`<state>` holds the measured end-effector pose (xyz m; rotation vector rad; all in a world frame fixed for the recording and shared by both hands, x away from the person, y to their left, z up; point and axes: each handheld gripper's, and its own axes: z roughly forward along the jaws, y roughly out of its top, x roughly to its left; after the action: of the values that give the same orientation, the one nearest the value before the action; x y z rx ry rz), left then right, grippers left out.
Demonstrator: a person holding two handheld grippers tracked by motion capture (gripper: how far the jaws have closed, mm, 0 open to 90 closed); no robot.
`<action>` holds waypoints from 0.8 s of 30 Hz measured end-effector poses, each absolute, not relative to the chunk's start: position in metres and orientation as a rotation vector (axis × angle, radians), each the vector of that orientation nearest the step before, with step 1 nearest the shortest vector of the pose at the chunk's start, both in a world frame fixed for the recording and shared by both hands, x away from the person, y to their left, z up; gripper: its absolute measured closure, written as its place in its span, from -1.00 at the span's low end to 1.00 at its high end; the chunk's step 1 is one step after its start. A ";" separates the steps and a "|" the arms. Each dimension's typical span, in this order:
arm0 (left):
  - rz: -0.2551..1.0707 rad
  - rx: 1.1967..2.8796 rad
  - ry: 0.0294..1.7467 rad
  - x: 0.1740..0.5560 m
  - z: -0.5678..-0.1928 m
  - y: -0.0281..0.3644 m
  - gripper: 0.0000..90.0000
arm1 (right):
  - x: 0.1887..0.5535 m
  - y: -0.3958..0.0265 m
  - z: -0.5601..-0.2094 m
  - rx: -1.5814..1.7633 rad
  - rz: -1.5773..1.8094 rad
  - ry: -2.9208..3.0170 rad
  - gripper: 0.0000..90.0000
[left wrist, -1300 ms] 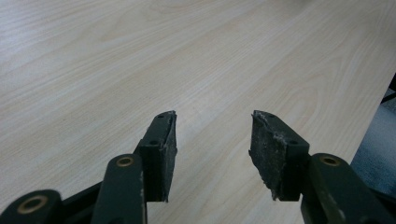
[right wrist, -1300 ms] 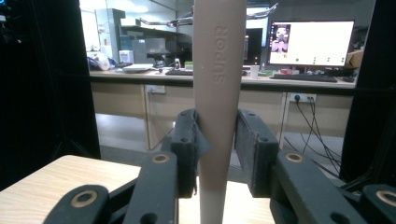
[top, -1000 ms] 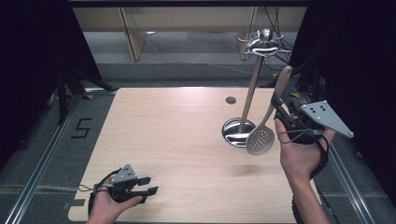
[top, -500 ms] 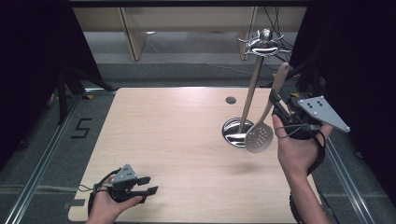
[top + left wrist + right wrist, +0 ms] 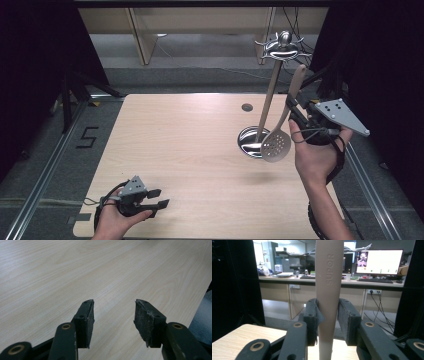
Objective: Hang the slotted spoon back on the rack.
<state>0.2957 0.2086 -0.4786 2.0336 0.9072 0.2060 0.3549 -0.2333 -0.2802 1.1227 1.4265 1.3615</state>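
Note:
A beige slotted spoon (image 5: 276, 145) hangs in the air at the table's right, head down, just right of a metal utensil stand (image 5: 270, 95) with a round base (image 5: 246, 142) and hooks at the top (image 5: 282, 47). My right gripper (image 5: 292, 107) is shut on the spoon's handle (image 5: 329, 277), which rises upright between the pads in the right gripper view. The spoon's head hangs beside the base's right rim, apart from the pole. My left gripper (image 5: 157, 198) rests at the front left of the table, open, with bare wood between its jaws (image 5: 113, 315).
The light wooden table (image 5: 175, 140) has a small dark round hole (image 5: 247, 107) near the back right. Black curtains flank both sides. Desks, a lit monitor (image 5: 378, 261) and cables (image 5: 379, 305) stand beyond the far edge.
My right hand has shifted slightly left and away with the spoon, bringing its head closer to the stand's base. The left gripper has stayed put.

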 end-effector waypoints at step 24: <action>0.205 2.034 0.904 0.296 -0.479 0.209 0.09 | 0.368 -0.227 -0.278 1.144 1.346 1.448 0.56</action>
<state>0.2958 0.2087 -0.4785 2.0341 0.9043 0.2046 0.3676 -0.2267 -0.2779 1.1439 1.4477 1.3456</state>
